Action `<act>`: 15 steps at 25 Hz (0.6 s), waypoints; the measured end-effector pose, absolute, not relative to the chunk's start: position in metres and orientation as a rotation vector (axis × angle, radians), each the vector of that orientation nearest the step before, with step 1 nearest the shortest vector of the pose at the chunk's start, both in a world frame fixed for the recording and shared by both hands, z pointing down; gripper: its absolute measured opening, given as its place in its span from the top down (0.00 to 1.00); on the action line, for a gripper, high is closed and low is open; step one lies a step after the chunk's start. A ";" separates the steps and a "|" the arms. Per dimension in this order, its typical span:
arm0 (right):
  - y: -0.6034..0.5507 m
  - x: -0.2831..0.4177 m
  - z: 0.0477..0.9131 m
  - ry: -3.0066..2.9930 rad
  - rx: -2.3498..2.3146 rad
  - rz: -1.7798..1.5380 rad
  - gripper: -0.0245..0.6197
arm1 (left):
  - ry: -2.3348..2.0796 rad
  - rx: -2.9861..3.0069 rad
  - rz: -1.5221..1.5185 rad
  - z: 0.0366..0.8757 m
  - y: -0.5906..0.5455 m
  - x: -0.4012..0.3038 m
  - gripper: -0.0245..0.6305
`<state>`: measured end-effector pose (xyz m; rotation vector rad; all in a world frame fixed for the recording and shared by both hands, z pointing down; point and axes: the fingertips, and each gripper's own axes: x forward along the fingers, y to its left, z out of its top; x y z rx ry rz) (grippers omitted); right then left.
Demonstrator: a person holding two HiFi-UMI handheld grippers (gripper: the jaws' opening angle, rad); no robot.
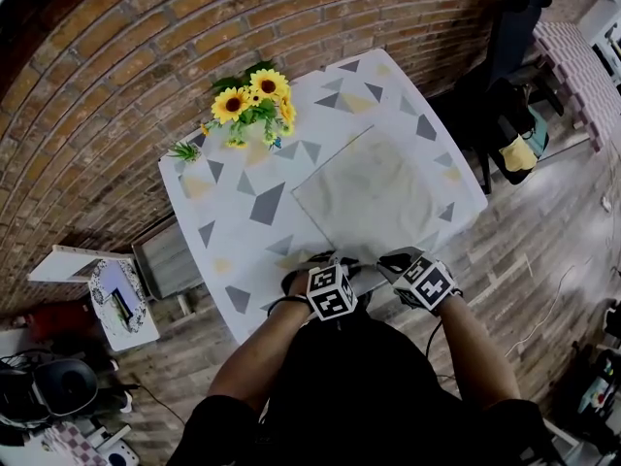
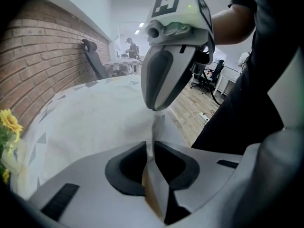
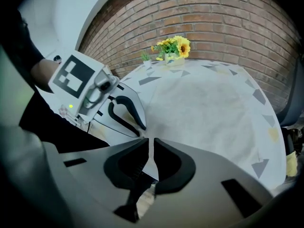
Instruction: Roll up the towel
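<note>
Towel: pale towel (image 1: 378, 197) spread flat on the tabletop (image 1: 243, 231), set at an angle to the tabletop's edges; its near edge lies at the side nearest the person.
Left claw: left claw (image 2: 151, 146) has its jaws drawn nearly together, clamped on a thin fold of the towel's near edge; the cloth rises between the dark pads (image 2: 130, 167).
Right claw: right claw (image 3: 152, 144) has its jaws likewise close together, pinching the towel's near edge, with a sliver of cloth showing between the pads.
Claw spacing: both claws sit just beside each other along the same near edge, each angled downward toward the cloth.
Tabletop: white cover printed with grey and yellow triangles; the towel occupies the right half in the head view.
Sunflowers: bunch of sunflowers (image 1: 254, 100) stands at the far left corner of the tabletop, well apart from the towel.
Surroundings: brick wall (image 1: 116, 56) behind the tabletop; wooden floor (image 1: 543, 231) to the right.
</note>
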<state>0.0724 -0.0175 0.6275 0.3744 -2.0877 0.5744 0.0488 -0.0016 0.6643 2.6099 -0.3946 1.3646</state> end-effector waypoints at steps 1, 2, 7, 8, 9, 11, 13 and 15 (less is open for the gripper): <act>-0.015 0.070 0.622 -2.113 0.360 0.579 0.88 | -0.393 2.605 1.359 0.664 -0.002 0.049 0.86; -0.013 0.067 0.619 -2.132 0.350 0.581 0.88 | -0.392 2.601 1.355 0.665 -0.002 0.049 0.86; -0.017 0.061 0.634 -2.101 0.386 0.540 0.94 | -0.395 2.591 1.348 0.664 -0.003 0.049 0.86; -0.018 0.062 0.639 -2.087 0.399 0.541 0.94 | -0.393 2.590 1.351 0.664 -0.002 0.049 0.86; -0.017 0.062 0.644 -2.075 0.404 0.545 0.94 | -0.391 2.591 1.356 0.663 -0.001 0.049 0.86; -0.014 0.063 0.651 -2.056 0.396 0.551 0.94 | -0.391 2.599 1.369 0.661 0.002 0.049 0.86; -0.009 0.063 0.656 -2.046 0.382 0.550 0.94 | -0.400 2.613 1.382 0.657 0.004 0.049 0.86; -0.007 0.062 0.660 -2.043 0.377 0.542 0.94 | -0.410 2.627 1.397 0.654 0.006 0.050 0.86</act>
